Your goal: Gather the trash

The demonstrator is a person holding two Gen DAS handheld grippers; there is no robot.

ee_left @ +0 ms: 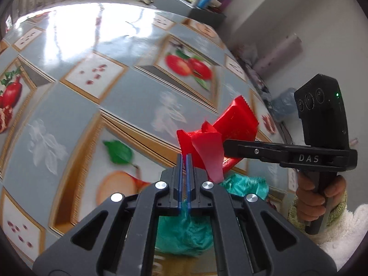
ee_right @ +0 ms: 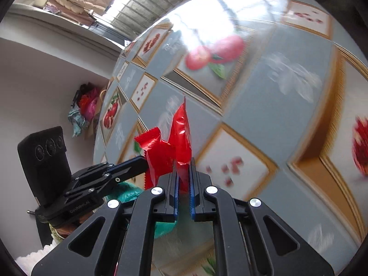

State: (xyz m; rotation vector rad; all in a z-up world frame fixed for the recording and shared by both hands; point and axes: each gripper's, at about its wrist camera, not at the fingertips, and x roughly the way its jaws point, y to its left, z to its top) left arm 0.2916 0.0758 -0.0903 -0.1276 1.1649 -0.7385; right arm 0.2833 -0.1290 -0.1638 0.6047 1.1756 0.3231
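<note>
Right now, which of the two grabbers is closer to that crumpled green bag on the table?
Left, by a little. The left gripper hangs right above the green bag, pinching a red wrapper. The right gripper grips the same wrapper, with the bag below and to its left.

Crumpled red wrapper (shiny), held aloft

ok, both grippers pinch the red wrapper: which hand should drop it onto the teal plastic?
Left, probably. The left gripper sits right over the teal plastic; the right gripper reaches in from the side. Both are shut on the red wrapper.
</note>
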